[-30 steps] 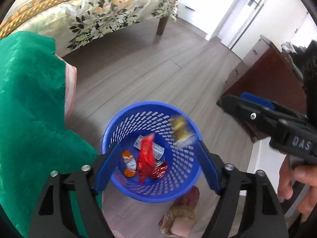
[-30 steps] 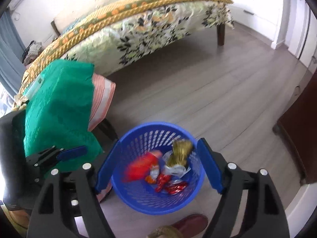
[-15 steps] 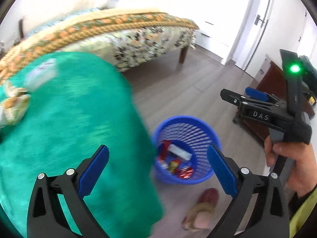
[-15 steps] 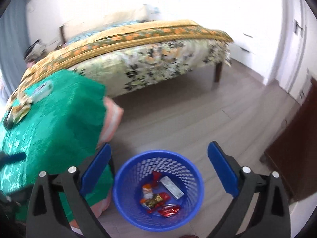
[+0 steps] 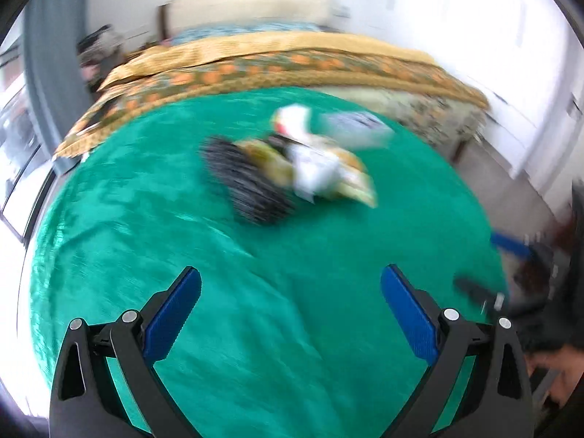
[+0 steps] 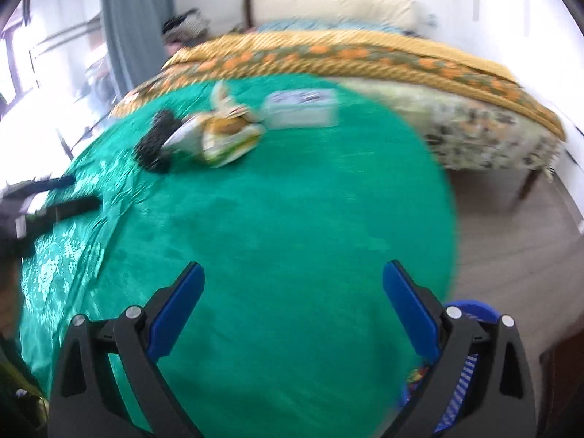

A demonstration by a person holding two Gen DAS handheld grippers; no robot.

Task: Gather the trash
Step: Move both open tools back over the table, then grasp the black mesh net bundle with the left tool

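Both views are blurred by motion. On the green-covered table (image 5: 255, 273) lie crumpled yellow-white wrappers (image 5: 328, 171), a dark ribbed item (image 5: 248, 189) and a white flat packet (image 5: 354, 127). The same wrappers (image 6: 222, 131), dark item (image 6: 155, 146) and white packet (image 6: 301, 107) show in the right wrist view. My left gripper (image 5: 290, 314) is open and empty above the table. My right gripper (image 6: 292, 310) is open and empty, also over the table (image 6: 273, 219). The blue trash basket (image 6: 471, 314) peeks out low right, beside the table.
A bed with a floral and orange cover (image 6: 401, 62) stands behind the table. Wood floor (image 6: 518, 241) lies to the right. The other gripper shows at the right edge of the left view (image 5: 511, 255) and the left edge of the right view (image 6: 47, 208).
Both grippers have swung up and left, away from the blue basket, and now point over the green table at the wrappers. Both stay open and empty.
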